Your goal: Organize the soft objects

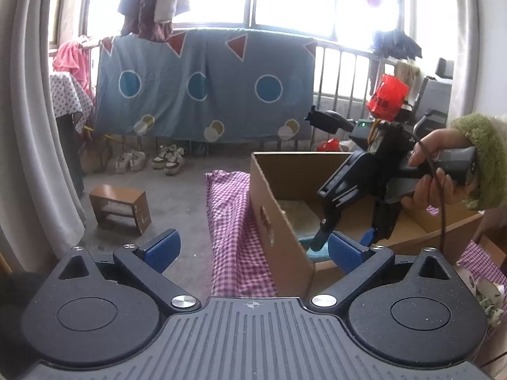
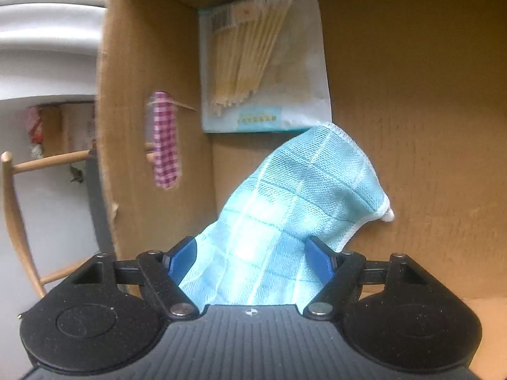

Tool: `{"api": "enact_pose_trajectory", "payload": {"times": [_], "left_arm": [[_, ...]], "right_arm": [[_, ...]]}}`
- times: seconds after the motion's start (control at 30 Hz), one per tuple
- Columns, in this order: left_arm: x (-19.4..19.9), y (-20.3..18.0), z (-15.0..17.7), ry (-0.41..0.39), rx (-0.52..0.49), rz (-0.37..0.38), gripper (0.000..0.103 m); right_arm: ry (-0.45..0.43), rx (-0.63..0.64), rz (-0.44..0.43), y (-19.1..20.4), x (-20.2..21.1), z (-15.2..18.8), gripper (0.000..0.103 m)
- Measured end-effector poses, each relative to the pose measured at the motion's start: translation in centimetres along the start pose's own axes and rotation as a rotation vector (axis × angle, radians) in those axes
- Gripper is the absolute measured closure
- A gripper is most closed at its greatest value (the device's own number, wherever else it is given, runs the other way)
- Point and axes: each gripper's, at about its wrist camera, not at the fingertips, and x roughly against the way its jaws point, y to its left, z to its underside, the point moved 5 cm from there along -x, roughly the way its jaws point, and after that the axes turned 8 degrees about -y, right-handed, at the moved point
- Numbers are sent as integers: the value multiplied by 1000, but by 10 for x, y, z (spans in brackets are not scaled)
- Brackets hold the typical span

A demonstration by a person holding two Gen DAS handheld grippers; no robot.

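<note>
Placed: light-blue cloth (image 2: 285, 215) in cardboard box (image 2: 427, 126), loose between spread right gripper (image 2: 250, 262), below cotton-swab packet (image 2: 263, 63); left gripper (image 1: 253, 247) released, empty; outstanding: plush items, apparently.

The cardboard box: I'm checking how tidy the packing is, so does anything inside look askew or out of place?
Yes. The light blue cloth lies rumpled and slanted in the cardboard box, between the open fingers of the right gripper, not flat. Behind it a packet of cotton swabs, not a soft item, rests against the box's back wall.

A home balcony: hung laundry (image 1: 152, 3), a draped bedsheet (image 1: 202, 85), shoes (image 1: 168, 158).
</note>
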Motion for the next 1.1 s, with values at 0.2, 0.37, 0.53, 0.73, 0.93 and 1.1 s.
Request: {"api": "enact_pose_trajectory", "payload": {"times": [0.2,0.37,0.53,0.73,0.93,1.1], "left_arm": [[5,12,7,1,39,-6,3],[3,18,12,13,63,-14,3],[3,20,15,18,74,-15,3],[2,21,15,24,77,-34,3],[-3,19,19,47,68,-60,3],[-4,15,19,60,62,-62,3]], "right_arm": [[1,-104,53,-13,-11,-3,23],[-73,-64,42,-10,-10,-3,35],[-168,-4,-17,-6,11,10,83],[-313,198,-267,20,71,25,85],[-292,339,-350,32,61,18,85],[-160,258,-191,-2,18,3,84]]}}
